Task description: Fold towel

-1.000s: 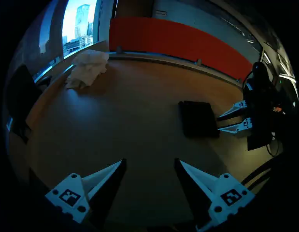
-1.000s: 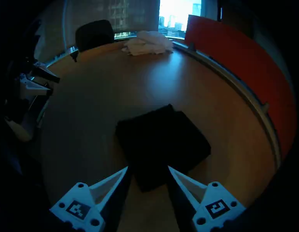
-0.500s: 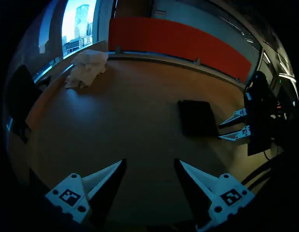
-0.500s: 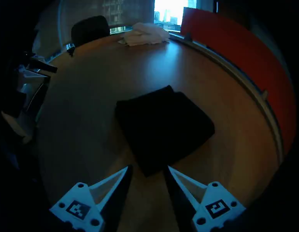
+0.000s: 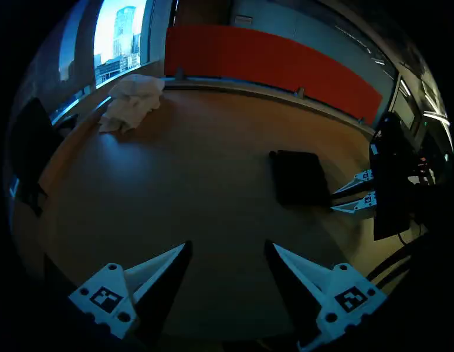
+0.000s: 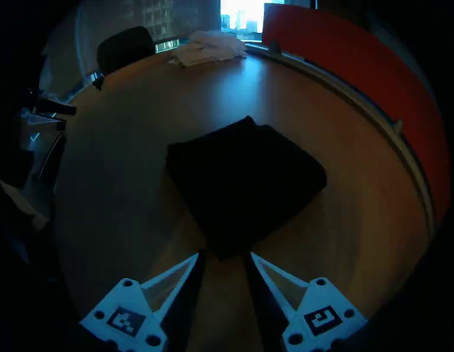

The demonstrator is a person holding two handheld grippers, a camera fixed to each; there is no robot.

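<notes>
A dark folded towel (image 6: 244, 182) lies flat on the wooden table (image 6: 139, 129). My right gripper (image 6: 224, 261) is open, its tips just short of the towel's near corner, nothing between them. In the left gripper view the same dark towel (image 5: 297, 178) sits right of centre, with the right gripper (image 5: 338, 199) at its right edge, held by a dark-sleeved person (image 5: 397, 176). My left gripper (image 5: 227, 249) is open over bare table, far from the towel.
A crumpled white towel pile (image 5: 132, 101) rests at the table's far end by the window; the same white pile (image 6: 206, 47) is seen beside a dark chair (image 6: 124, 50). An orange partition (image 5: 268, 58) runs along the table's far edge.
My right gripper has drawn back from over the dark towel, so its tips now sit at the near corner. The left gripper has stayed put.
</notes>
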